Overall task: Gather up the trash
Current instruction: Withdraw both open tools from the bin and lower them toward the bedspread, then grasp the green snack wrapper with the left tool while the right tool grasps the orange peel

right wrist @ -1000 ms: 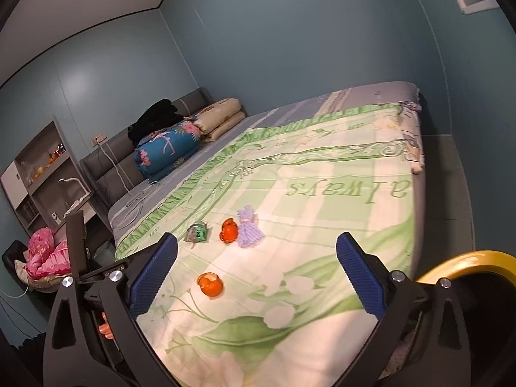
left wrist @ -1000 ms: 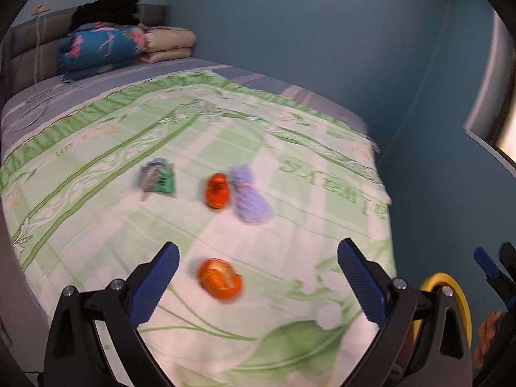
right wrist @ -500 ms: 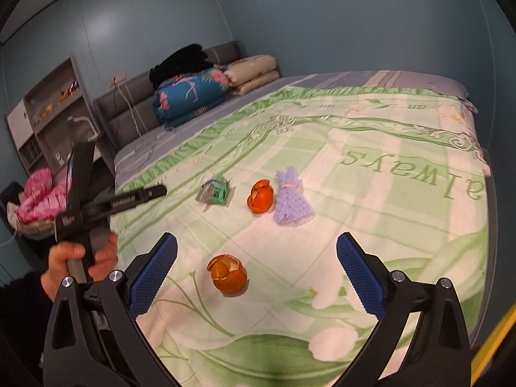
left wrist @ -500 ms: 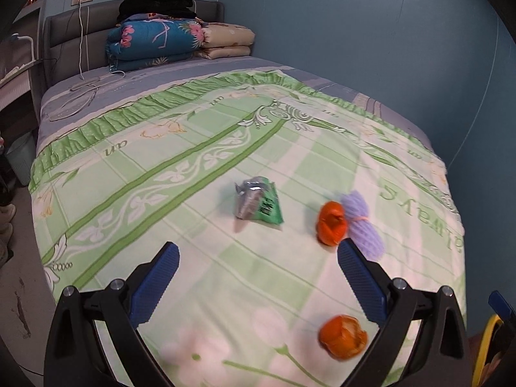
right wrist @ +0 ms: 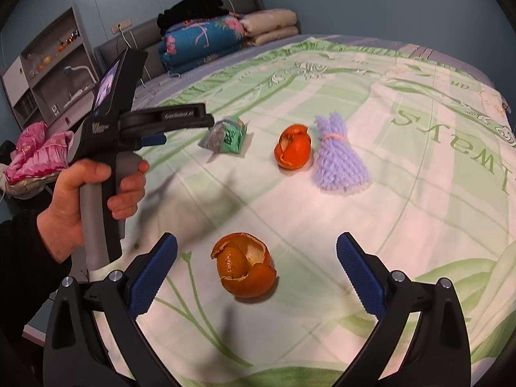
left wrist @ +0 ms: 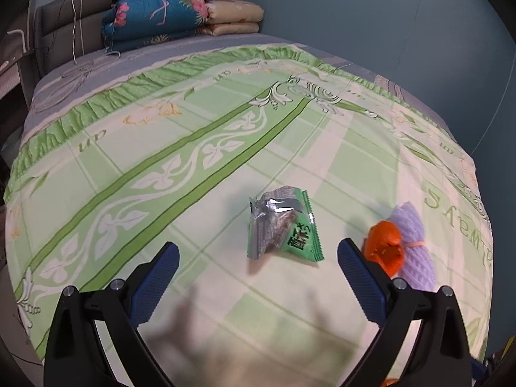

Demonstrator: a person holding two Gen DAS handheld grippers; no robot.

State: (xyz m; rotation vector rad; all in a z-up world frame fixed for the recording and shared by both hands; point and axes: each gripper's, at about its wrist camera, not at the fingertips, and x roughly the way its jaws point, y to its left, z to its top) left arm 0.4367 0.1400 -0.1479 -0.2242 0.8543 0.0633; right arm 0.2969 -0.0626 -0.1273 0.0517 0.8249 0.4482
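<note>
Your right gripper (right wrist: 256, 271) hangs just above the bed with its blue ribbed pads spread wide and nothing between them; the nearest orange peel (right wrist: 244, 266), a curled, pithy shell, lies on the sheet right between the fingers. Half a second ago it sat further ahead, so you have closed in on it. Your left hand (right wrist: 92, 201) wraps the grey pistol grip, wrist level, pointing the left gripper (left wrist: 258, 272) over the sheet; its jaws are likewise fully apart and empty. The crinkled green-and-silver snack wrapper (left wrist: 283, 227) now lies centred ahead of those fingers, where it earlier sat further off. Beyond, a second orange peel (right wrist: 293, 151) touches a purple foam net (right wrist: 340, 161) cinched with a band. All lie on the green floral bedspread (left wrist: 145, 161). At the headboard are folded quilts (left wrist: 154, 19).
</note>
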